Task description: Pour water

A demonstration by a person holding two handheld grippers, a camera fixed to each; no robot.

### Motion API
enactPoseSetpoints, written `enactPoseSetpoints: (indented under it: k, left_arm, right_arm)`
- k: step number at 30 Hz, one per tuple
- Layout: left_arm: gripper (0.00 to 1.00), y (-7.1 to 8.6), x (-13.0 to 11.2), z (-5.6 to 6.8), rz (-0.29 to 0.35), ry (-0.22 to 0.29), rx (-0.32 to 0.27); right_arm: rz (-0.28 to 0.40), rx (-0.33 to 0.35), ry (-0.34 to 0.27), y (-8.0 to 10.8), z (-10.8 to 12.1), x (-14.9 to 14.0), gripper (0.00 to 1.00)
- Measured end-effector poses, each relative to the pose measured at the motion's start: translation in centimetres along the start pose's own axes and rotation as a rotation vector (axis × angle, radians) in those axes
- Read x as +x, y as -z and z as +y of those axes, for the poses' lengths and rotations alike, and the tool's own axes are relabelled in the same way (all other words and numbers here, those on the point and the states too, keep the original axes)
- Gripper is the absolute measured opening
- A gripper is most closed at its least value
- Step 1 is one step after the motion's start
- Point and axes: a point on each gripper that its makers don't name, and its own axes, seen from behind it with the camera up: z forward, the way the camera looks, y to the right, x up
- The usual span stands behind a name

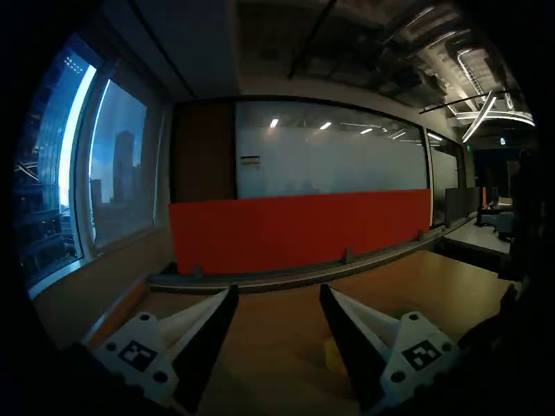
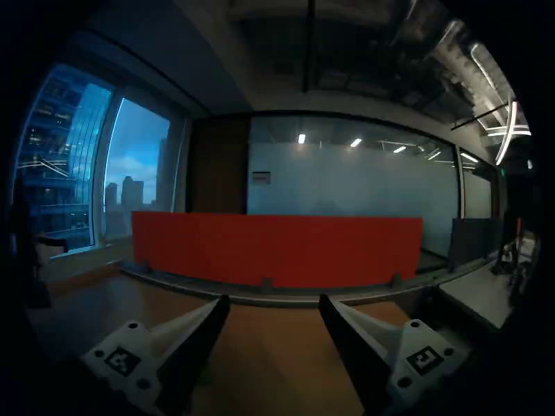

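Obs.: left gripper (image 1: 277, 290) has its fingers spread wide with nothing between them. It is held low over the worktop (image 1: 277, 374) and aimed level at the red partition (image 1: 298, 232). Right gripper (image 2: 274, 299) is the same: fingers apart, empty, level, facing the partition squarely.

Judgement: both are open and pointing forward over bare wood, which reads as a ready pose before any grasp. No pouring is under way and the task looks unstarted.

Task's thing: I cannot identify a bottle, jug or cup. In the left gripper view a yellow-green patch (image 1: 333, 355) lies low on the worktop just beside the inner edge of the right-hand finger, which partly hides it. It is too dim and cut off to say what it is. If it is the vessel, the left gripper is nearer to it and would need to tilt down to bring it between the fingers.

Surface: the worktop is brown wood, smooth and flat. A grey rail (image 1: 291, 274) runs along its far edge at the foot of the partition.

Room: a dim office.
- Tall window (image 2: 135, 180) on the left, with towers and blue sky outside.
- Frosted glass wall (image 1: 326, 156) behind the partition, reflecting ceiling lights.
- Strip lights (image 1: 485, 114) overhead on the right.
- Another desk (image 2: 479, 291) to the right, well apart.
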Motion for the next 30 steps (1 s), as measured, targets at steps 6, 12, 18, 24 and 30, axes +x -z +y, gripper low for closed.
enactPoseSetpoints:
  k: [6,12,18,24,30]
  left_arm:
    - [0.86,0.0,0.7,1.4,-0.002,0.016,-0.069]
    - [0.86,0.1,1.8,3.1,0.001,0.02,-0.157]
    - [0.86,0.4,2.6,5.7,0.001,0.033,-0.279]
    - [0.86,0.8,2.6,8.3,-0.007,0.058,-0.397]
    - [0.86,0.5,2.1,8.7,-0.022,0.027,-0.429]
  right_arm:
    - [-0.003,0.068,0.004,-0.1,-1.4,0.4,1.0]
    - [0.001,0.189,0.026,0.3,-4.0,0.7,1.0]
    - [-0.007,0.355,0.031,1.2,-7.7,0.7,1.0]
    - [0.0,0.48,0.002,2.1,-10.2,1.5,1.0]
    - [-0.02,0.526,0.025,2.4,-10.9,1.3,1.0]
